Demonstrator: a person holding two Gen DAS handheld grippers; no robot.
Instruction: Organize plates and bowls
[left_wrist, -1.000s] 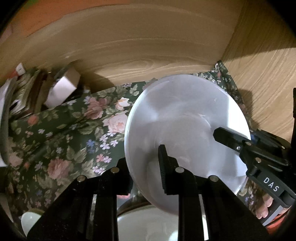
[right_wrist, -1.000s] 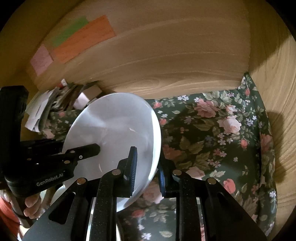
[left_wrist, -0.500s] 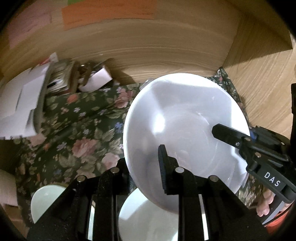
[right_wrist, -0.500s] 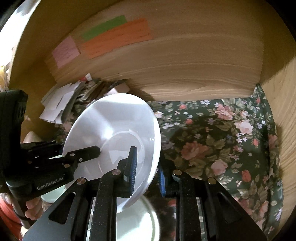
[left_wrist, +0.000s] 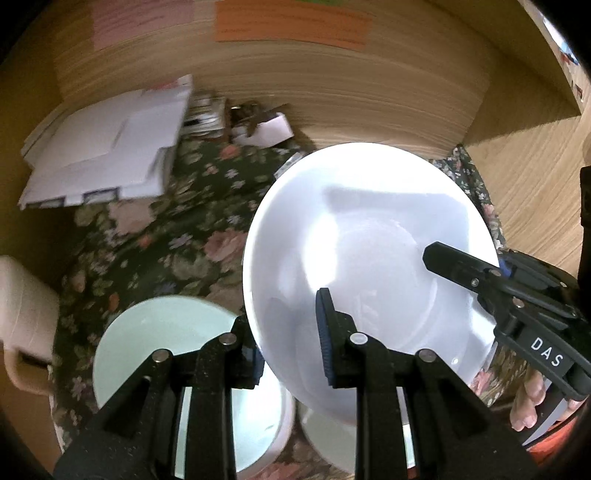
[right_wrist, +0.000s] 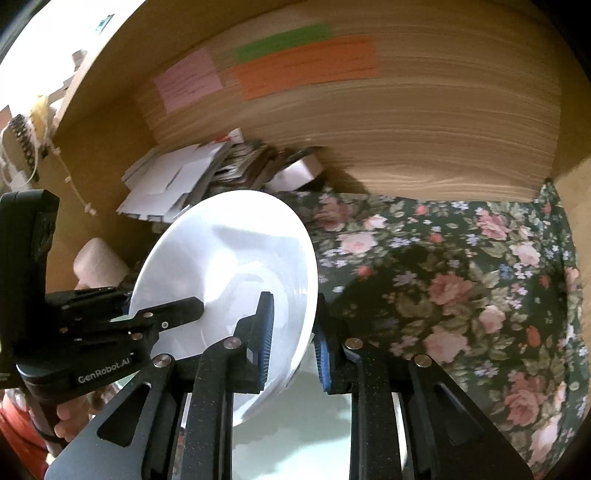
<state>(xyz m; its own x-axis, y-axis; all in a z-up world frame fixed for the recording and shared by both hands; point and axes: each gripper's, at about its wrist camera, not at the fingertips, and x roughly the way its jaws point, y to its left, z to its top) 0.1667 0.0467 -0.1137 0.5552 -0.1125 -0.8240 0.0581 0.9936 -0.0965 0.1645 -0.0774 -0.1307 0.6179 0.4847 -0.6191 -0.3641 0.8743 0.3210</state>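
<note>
**White bowl held tilted between two hand-held grippers above the floral table**

The white bowl (left_wrist: 369, 258) is wide and shallow, glossy, plain white all over, with a round flat base ring showing faintly inside and a thin, smooth rim. Bright light falls across its inner wall and a soft grey shadow crosses the upper part. It is lifted off the table (right_wrist: 443, 280) and tilted, its open face turned towards the left wrist camera.

The left hand-held gripper (left_wrist: 288, 339) is clamped on the bowl's near rim, one finger inside the bowl and the other behind its outer wall. The right hand-held gripper (right_wrist: 291, 332) pinches the opposite rim in the same way, blue-ribbed pads on either side of the thin wall. Each one shows in the other's view, reaching onto the bowl from the side.

Below the lifted bowl, on the dark green floral cloth, lie a pale green bowl (left_wrist: 162, 332) and another white dish (left_wrist: 325, 435), only partly visible. A heap of white papers (left_wrist: 107, 147) lies at the back against the wooden wall (right_wrist: 406, 122), which bears pink, green and orange notes. A pale pink container (left_wrist: 22, 302) is near the table's left edge.
</note>
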